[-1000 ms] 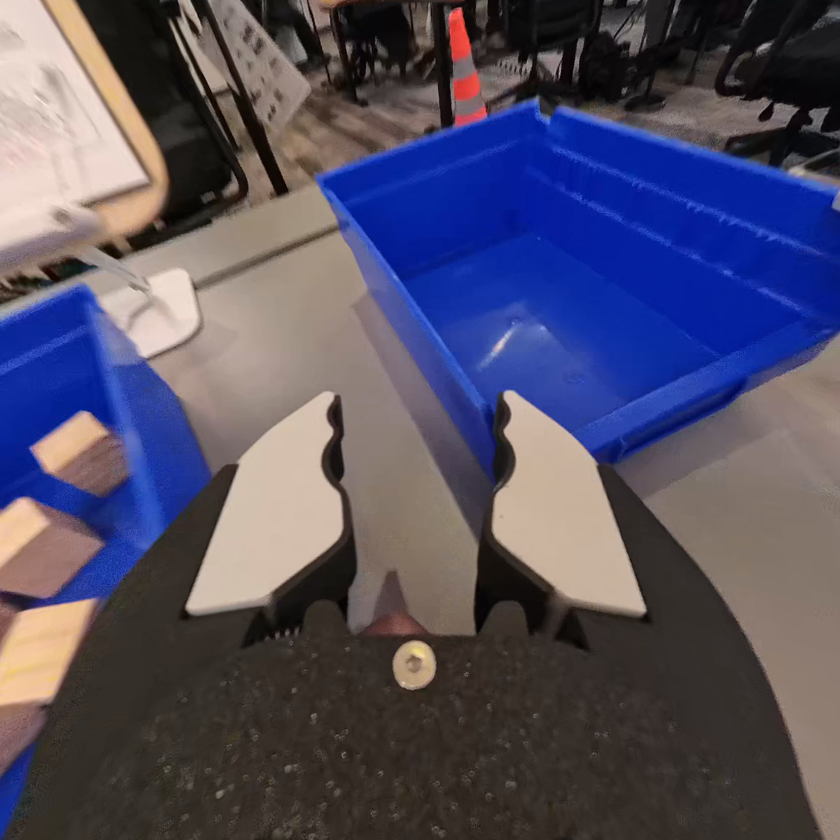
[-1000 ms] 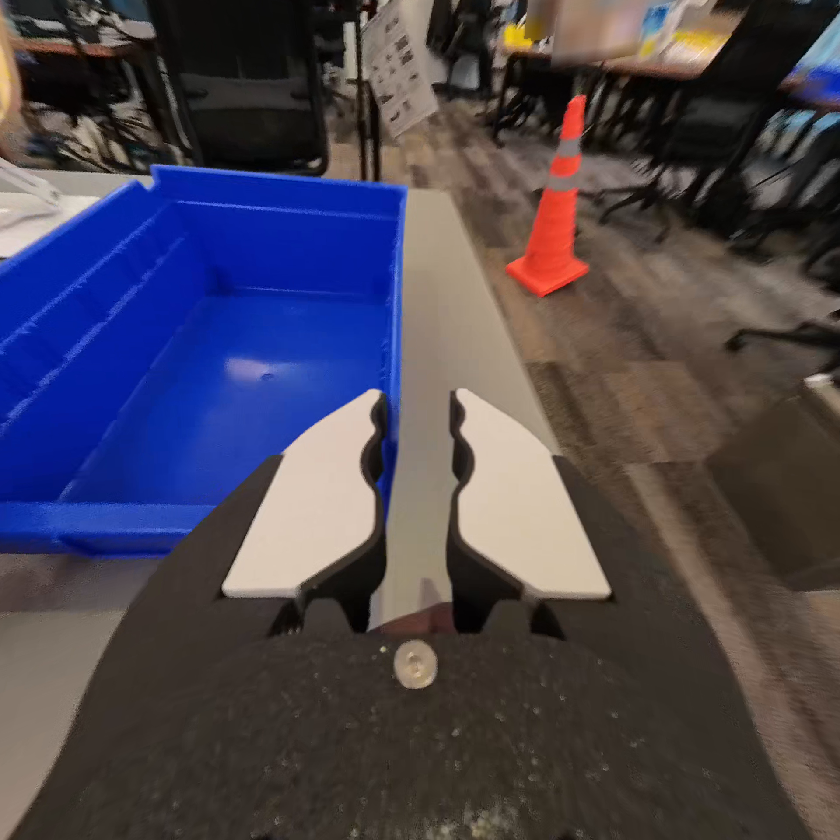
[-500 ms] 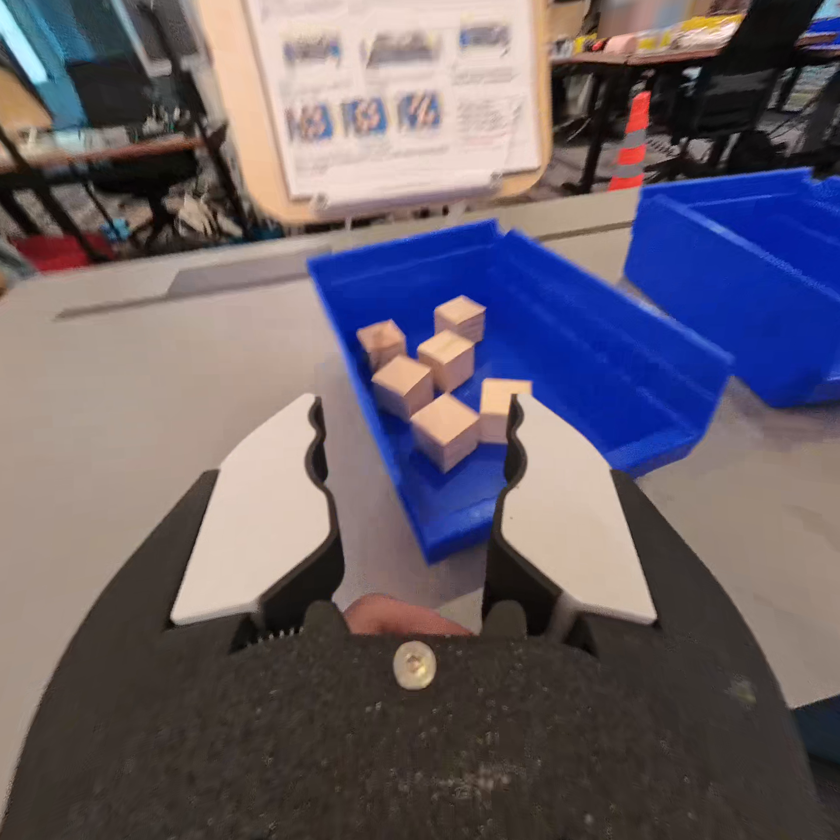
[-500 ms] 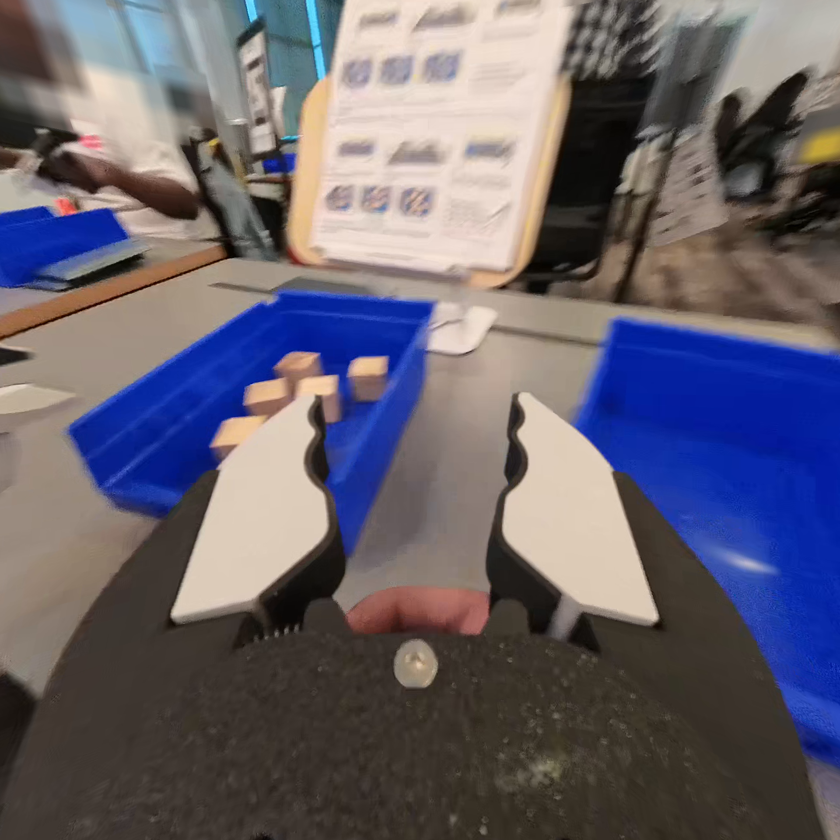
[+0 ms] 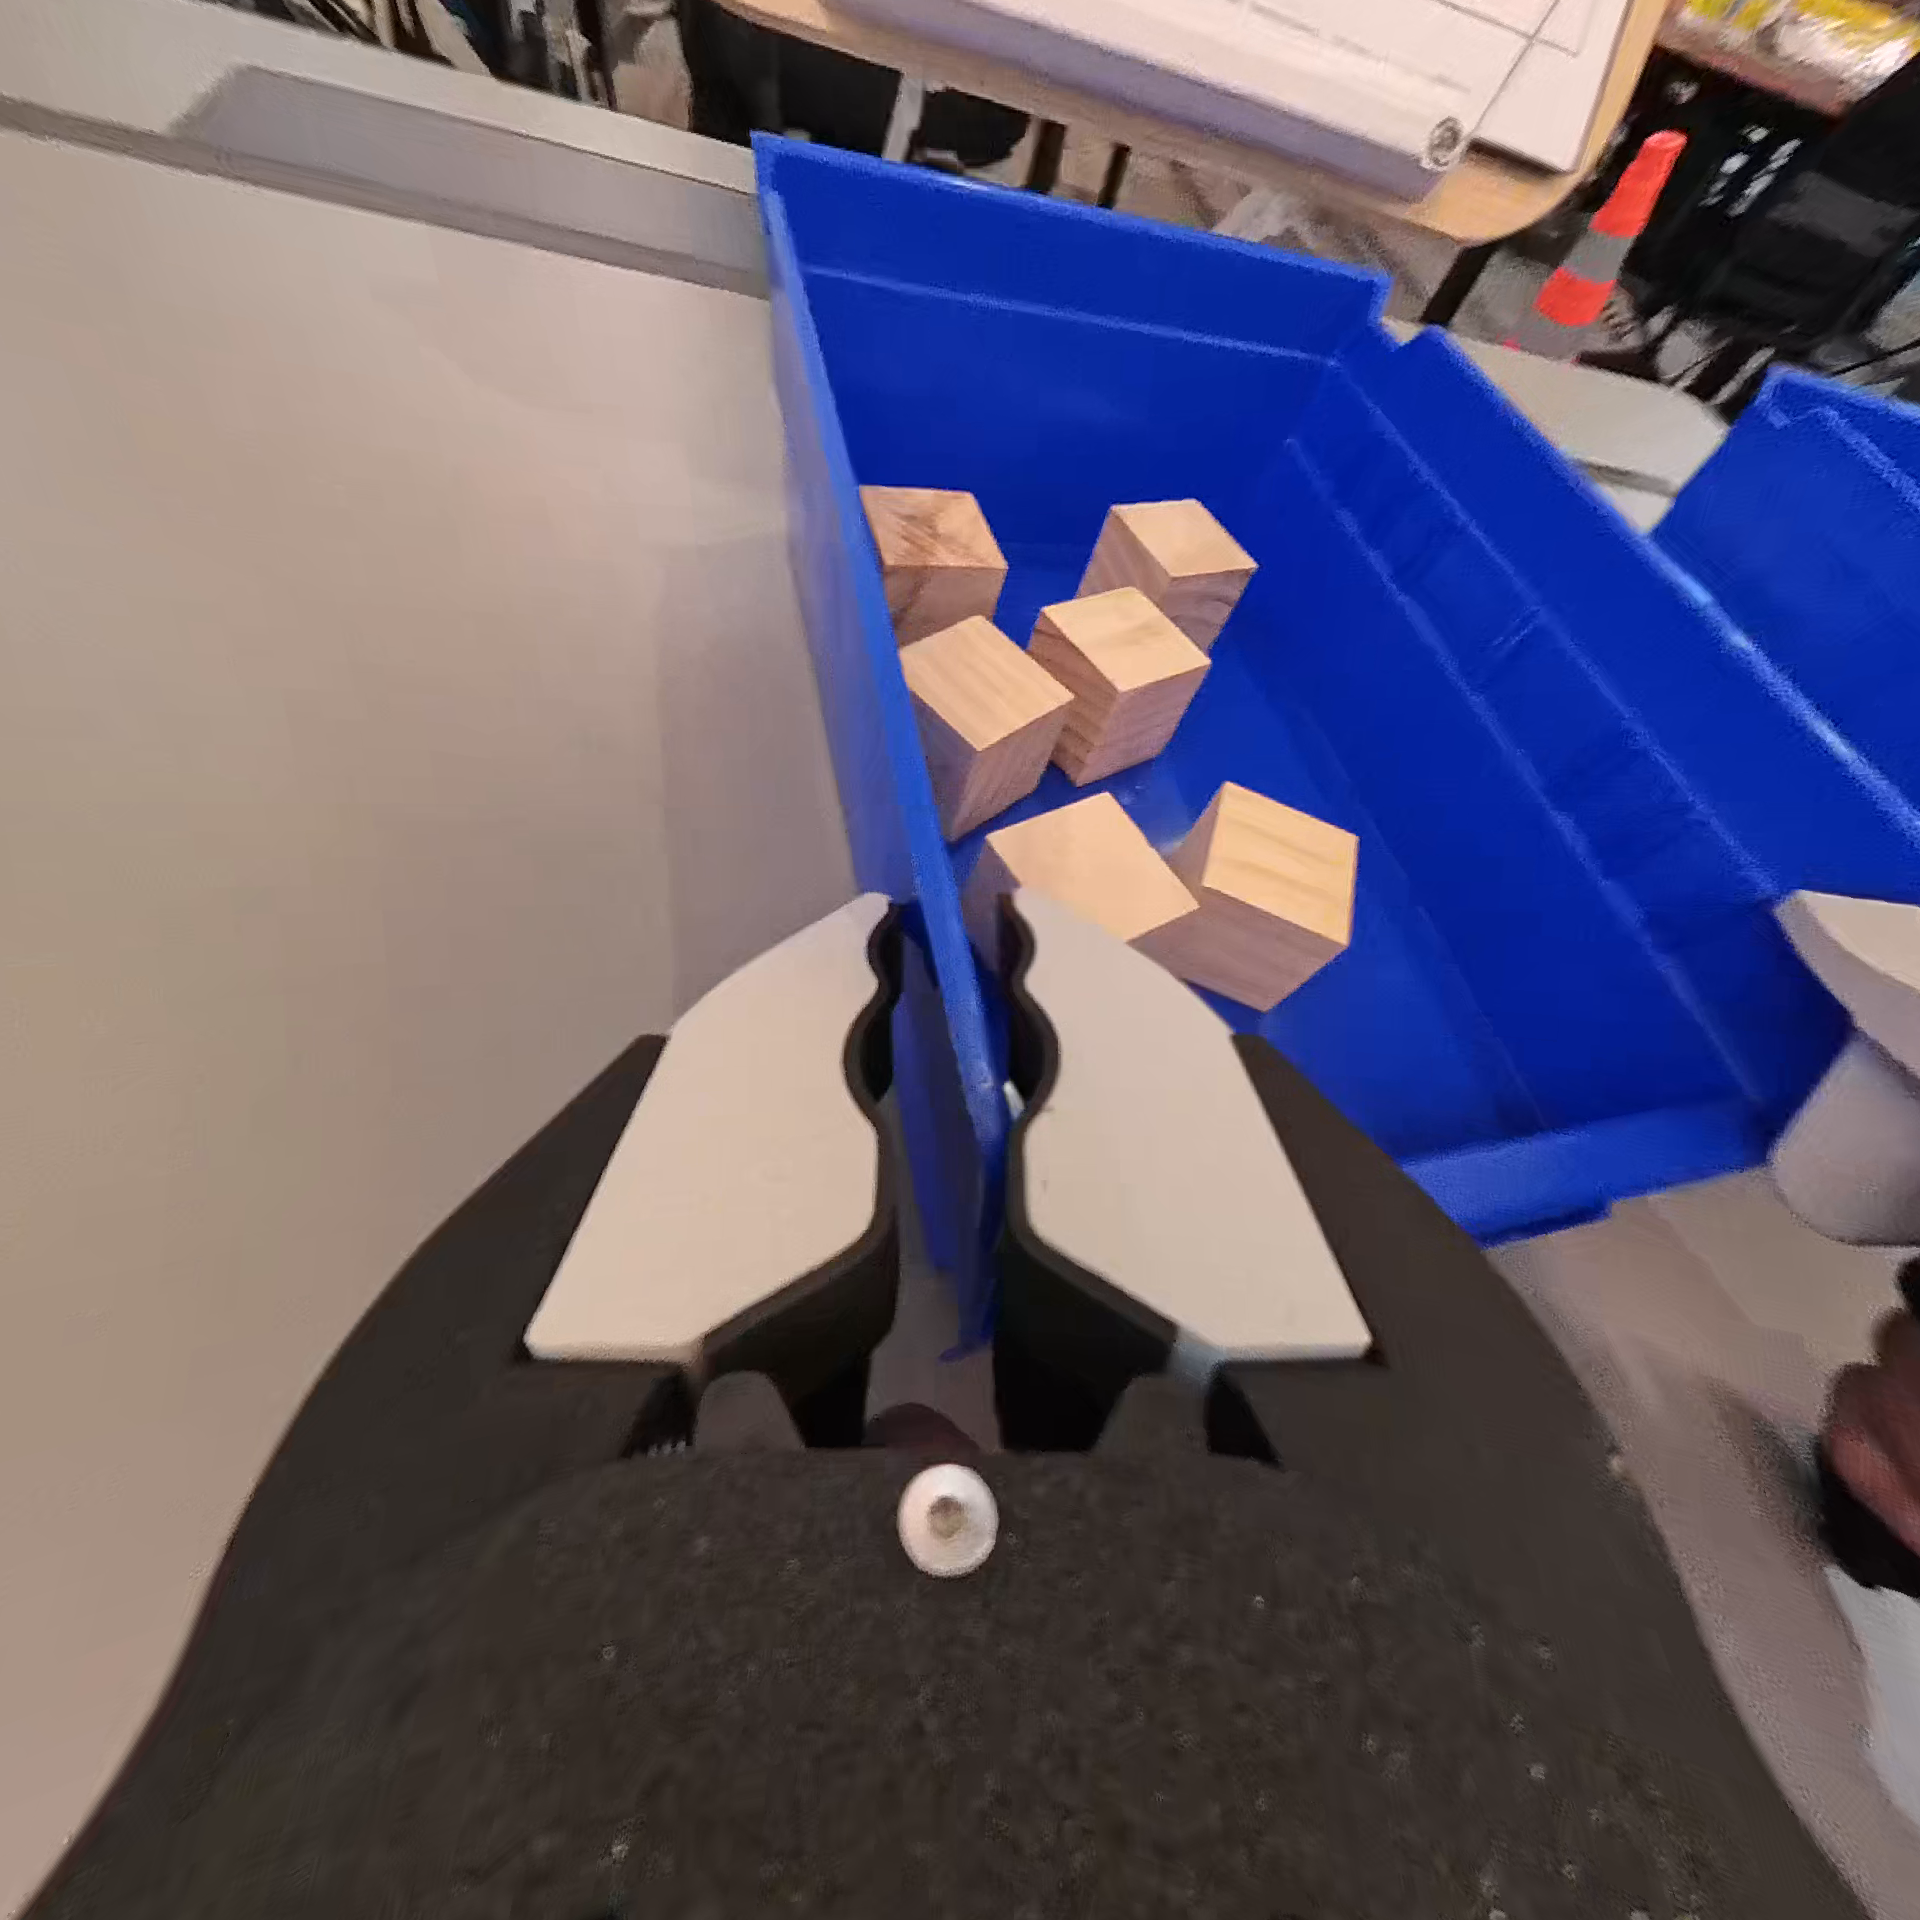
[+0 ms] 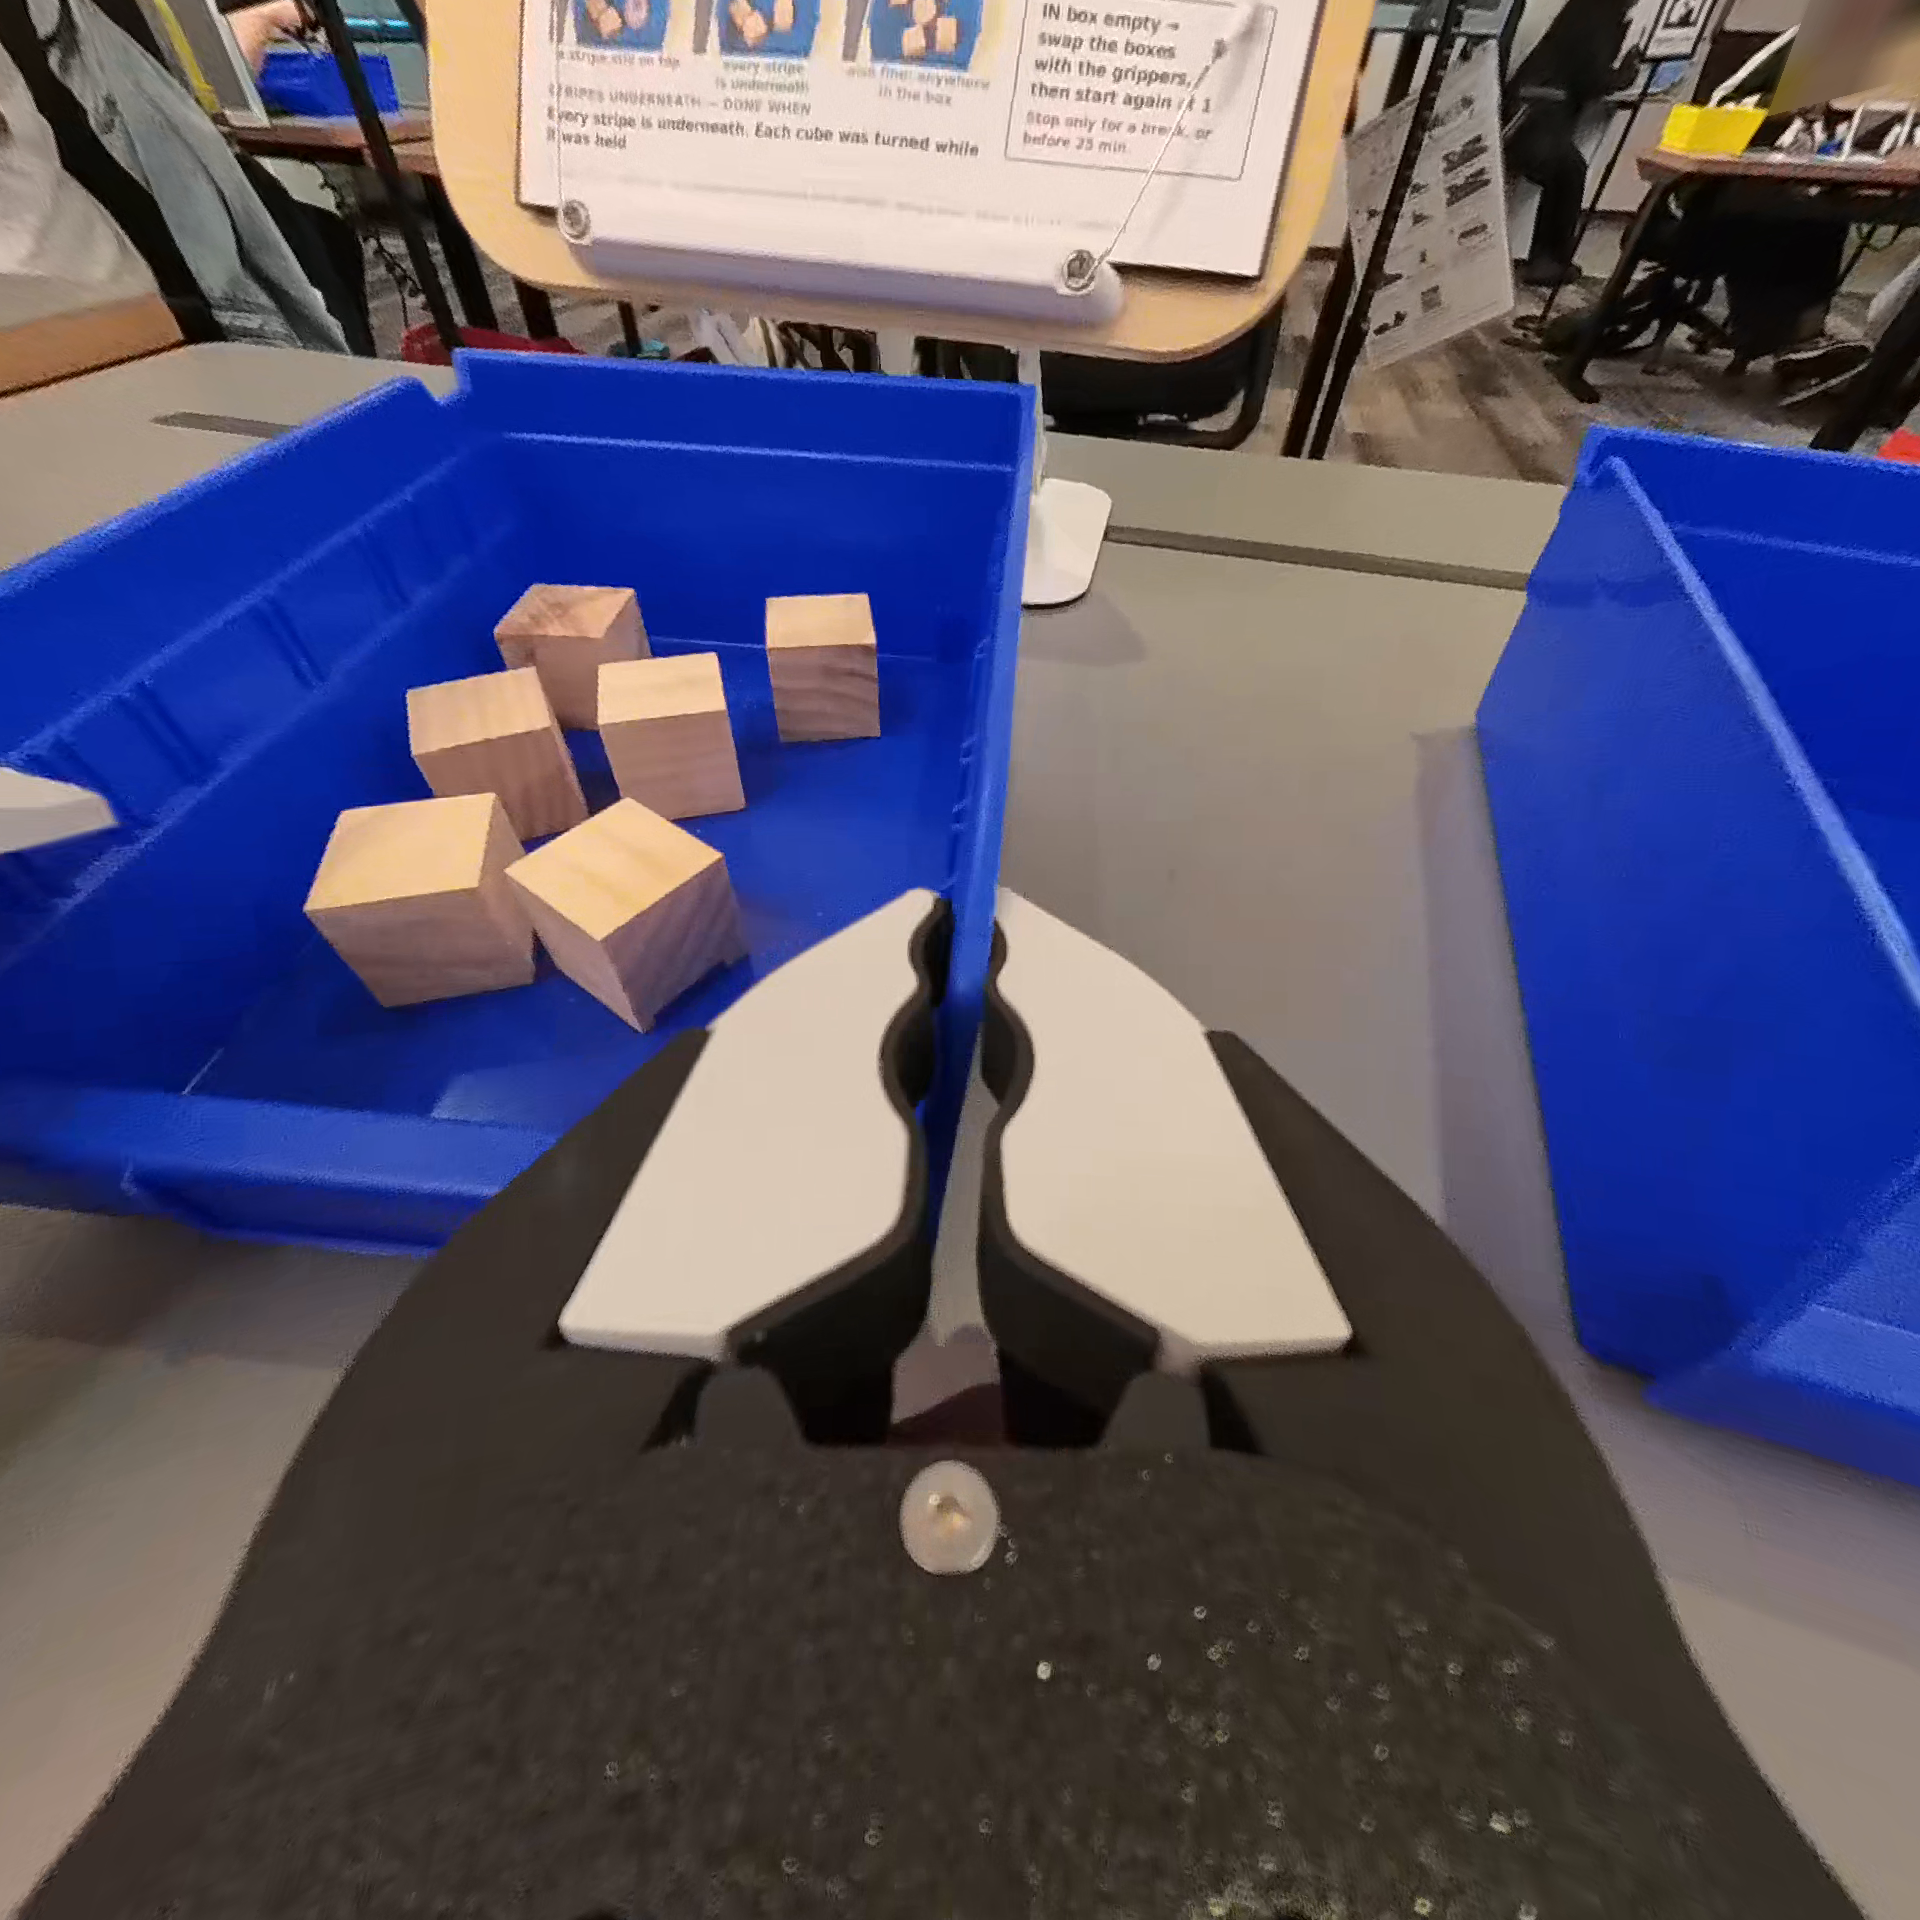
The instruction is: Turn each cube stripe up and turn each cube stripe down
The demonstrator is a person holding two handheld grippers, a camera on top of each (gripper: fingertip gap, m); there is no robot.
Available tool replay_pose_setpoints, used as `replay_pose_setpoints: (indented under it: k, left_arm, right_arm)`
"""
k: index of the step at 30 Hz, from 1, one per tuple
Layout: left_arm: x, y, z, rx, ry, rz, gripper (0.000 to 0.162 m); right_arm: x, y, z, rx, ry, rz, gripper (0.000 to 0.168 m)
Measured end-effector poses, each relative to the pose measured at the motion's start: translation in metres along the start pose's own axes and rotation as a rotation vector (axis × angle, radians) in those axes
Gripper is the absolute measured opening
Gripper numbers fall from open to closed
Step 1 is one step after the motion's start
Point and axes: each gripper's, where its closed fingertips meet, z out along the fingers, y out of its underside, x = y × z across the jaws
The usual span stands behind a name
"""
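Left wrist view: the left gripper (image 5: 943,914) pinches the left wall of the blue bin (image 5: 1558,675), which holds six wooden cubes (image 5: 1117,675).

Right wrist view: the right gripper (image 6: 964,906) clamps that bin's right wall; a second blue bin (image 6: 1621,935) sits well apart.

Grey worktop (image 6: 1247,831), seam running across its far part. Behind it, tan-edged board (image 6: 873,301) on a white stand (image 6: 1060,530), carrying a printed instruction sheet (image 6: 904,114). Orange traffic cone (image 5: 1600,249) on the wood-pattern floor (image 6: 1455,405). Yellow bin (image 6: 1709,127) on a distant desk.
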Motion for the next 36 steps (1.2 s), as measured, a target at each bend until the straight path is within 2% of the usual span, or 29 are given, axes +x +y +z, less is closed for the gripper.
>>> replay_pose_setpoints:
  k: [2,4,7,15,20,24,26,32,33,34,35,36]
  left_arm:
    - [-0.011,-0.005,-0.003,0.007,-0.084,0.079,0.004]
    - [-0.022,-0.006,-0.008,0.002,-0.097,0.072,0.004]
    - [-0.055,-0.018,-0.023,0.018,-0.118,0.084,0.004]
    - [-0.206,-0.089,-0.081,0.154,-0.338,0.199,0.001]
    - [-0.291,-0.078,-0.074,0.092,-0.323,0.119,0.001]
    - [-0.311,-0.07,-0.064,0.112,-0.248,0.059,0.001]
    - [-0.315,-0.07,-0.06,0.123,-0.236,0.06,0.001]
    - [-0.312,-0.067,-0.039,0.133,-0.162,0.018,0.003]
    - [-0.313,-0.067,-0.039,0.121,-0.181,0.029,0.009]
    - [-0.313,-0.069,-0.042,0.124,-0.209,0.046,0.024]
    - [-0.314,-0.074,-0.05,0.141,-0.248,0.063,0.032]
    - [-0.312,-0.082,-0.063,0.177,-0.283,0.075,0.033]
  right_arm:
    - [-0.008,0.0,-0.004,-0.008,0.016,0.033,0.003]
    - [-0.02,-0.005,-0.011,0.007,0.06,0.057,0.003]
    - [-0.057,-0.02,-0.016,0.056,0.04,0.09,0.004]
    - [-0.219,-0.037,0.027,0.044,-0.121,0.055,0.004]
    - [-0.293,-0.038,0.05,-0.014,-0.158,0.015,0.005]
    - [-0.311,-0.039,0.055,-0.001,-0.125,0.025,0.006]
    - [-0.315,-0.034,0.055,-0.015,-0.155,0.06,0.008]
    - [-0.312,-0.028,0.055,0.001,-0.286,0.004,0.016]
    - [-0.311,-0.03,0.05,0.005,-0.338,-0.024,0.017]
    - [-0.307,-0.035,0.042,0.024,-0.387,-0.054,0.024]
    - [-0.298,-0.042,0.032,0.055,-0.414,-0.08,0.031]
    - [-0.287,-0.05,0.019,0.097,-0.448,-0.098,0.034]
